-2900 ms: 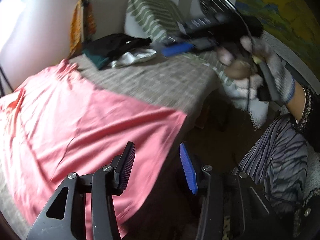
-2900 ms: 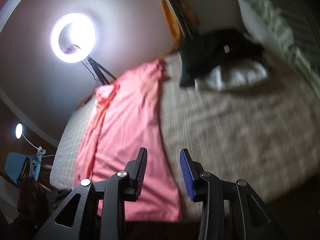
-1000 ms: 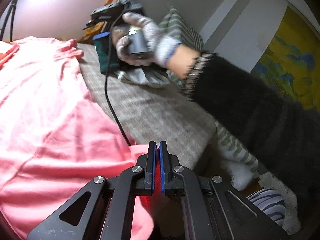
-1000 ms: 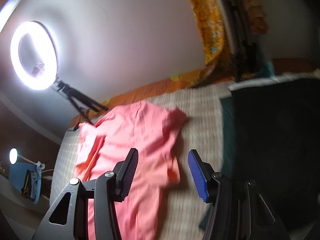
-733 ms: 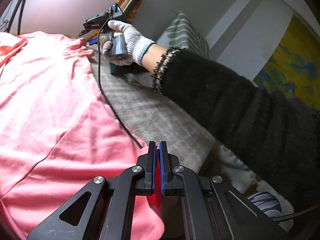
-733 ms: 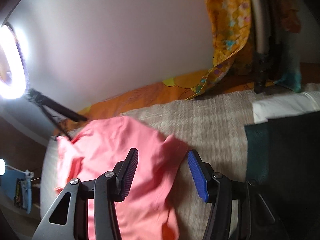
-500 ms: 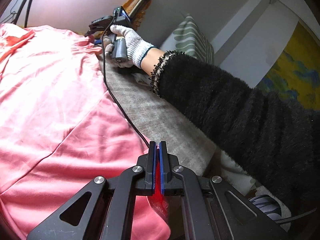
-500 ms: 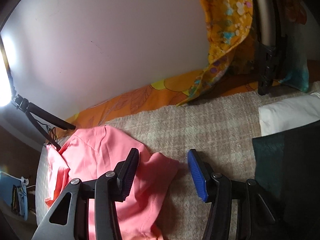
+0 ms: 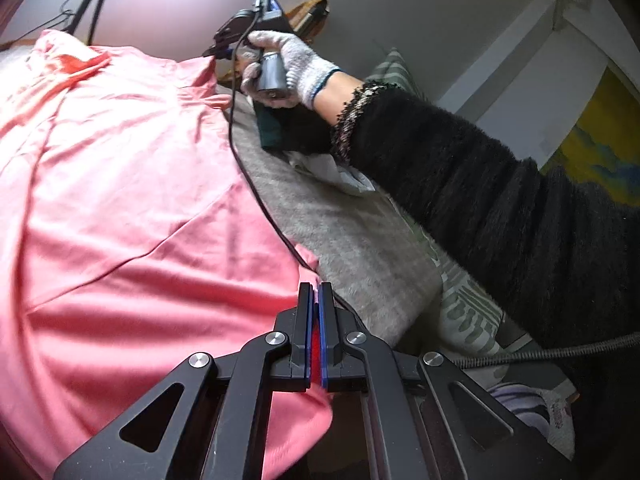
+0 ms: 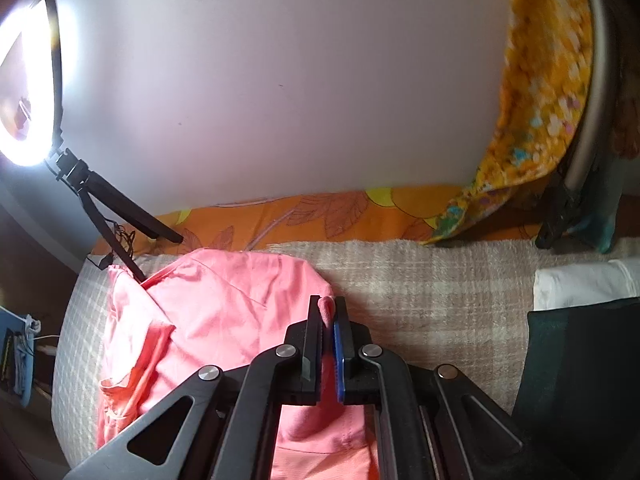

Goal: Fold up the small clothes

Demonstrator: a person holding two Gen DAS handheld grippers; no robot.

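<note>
A pink shirt lies spread over the grey checked bed cover. My left gripper is shut on the shirt's near hem corner at the bed's edge. In the right wrist view my right gripper is shut on a pinch of the pink shirt at its far right sleeve edge. The left wrist view shows that right gripper far off, held by a gloved hand with a black sleeve, its cable trailing across the shirt.
A dark folded garment and a white one lie to the right on the bed. A ring light on a tripod stands at the far left. Orange floral cloth hangs by the wall. A striped pillow sits at right.
The right gripper moved onto the shirt's far sleeve edge and shut on it. The left gripper stayed shut on the hem and shifted slightly along the bed.
</note>
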